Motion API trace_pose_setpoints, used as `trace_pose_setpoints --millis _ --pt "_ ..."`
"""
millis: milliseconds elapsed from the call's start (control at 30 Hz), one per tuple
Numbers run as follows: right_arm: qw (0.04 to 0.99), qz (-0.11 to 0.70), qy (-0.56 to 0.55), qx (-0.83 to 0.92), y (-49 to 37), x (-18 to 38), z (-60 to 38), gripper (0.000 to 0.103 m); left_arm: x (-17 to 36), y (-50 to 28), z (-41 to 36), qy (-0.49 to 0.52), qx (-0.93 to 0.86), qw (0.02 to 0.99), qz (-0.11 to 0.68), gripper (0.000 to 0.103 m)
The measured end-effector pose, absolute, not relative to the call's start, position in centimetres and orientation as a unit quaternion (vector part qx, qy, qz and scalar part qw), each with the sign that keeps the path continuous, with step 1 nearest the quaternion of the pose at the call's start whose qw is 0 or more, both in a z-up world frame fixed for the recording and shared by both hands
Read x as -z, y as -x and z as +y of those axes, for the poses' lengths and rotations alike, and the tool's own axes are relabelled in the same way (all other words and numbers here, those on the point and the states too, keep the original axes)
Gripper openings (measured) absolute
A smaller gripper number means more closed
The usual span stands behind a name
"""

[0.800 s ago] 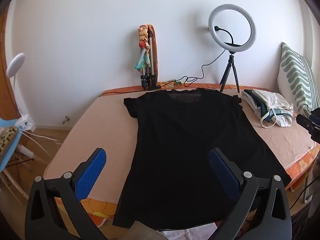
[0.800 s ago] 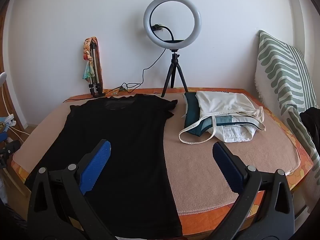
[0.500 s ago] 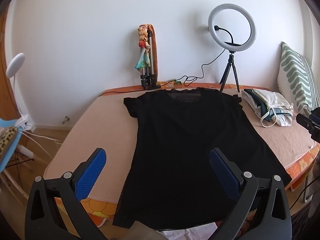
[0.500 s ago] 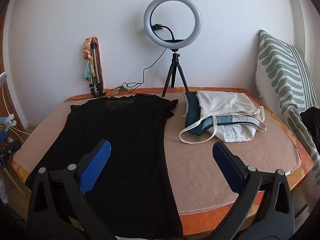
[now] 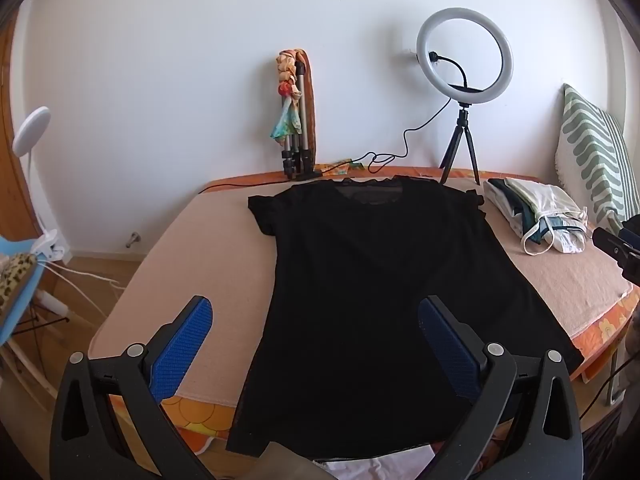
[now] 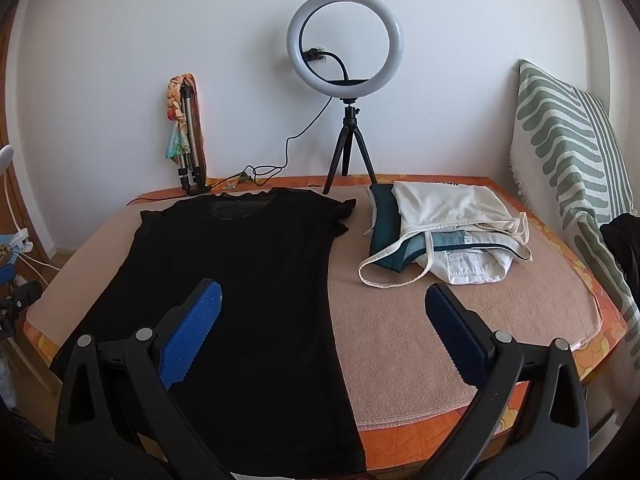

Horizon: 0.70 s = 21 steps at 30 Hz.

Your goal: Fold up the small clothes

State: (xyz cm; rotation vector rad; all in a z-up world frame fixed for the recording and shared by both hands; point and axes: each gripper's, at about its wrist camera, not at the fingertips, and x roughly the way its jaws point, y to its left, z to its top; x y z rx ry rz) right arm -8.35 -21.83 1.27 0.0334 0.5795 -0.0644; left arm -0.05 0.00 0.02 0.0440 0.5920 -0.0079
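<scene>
The jaws of the left gripper (image 5: 312,336) and right gripper (image 6: 322,320) are held wide apart and empty above the black top (image 5: 376,292), which is spread flat on the bed (image 6: 460,320), presumably so a fold can be started.

Black top (image 5: 384,280), beige blanket (image 6: 460,320), green-and-white wavy cushion (image 6: 568,160), blue fingers (image 6: 192,328)

A ring light (image 6: 344,38) stands on a small black tripod (image 6: 349,152) at upper centre, its cable trailing left. Left of it, a folded tripod (image 6: 190,140) with a colourful scarf (image 6: 176,120) leans on the white wall. A green-striped cushion (image 6: 572,152) fills the right edge.
</scene>
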Motion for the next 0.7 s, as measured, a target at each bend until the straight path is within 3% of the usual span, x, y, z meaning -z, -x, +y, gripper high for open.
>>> trace_pose_setpoints --millis 700 --pt "0.958 0.286 -0.017 0.033 8.0 -1.1 -21.3 0.103 0.1 0.0 1.1 -0.012 0.001 0.955 0.296 0.102"
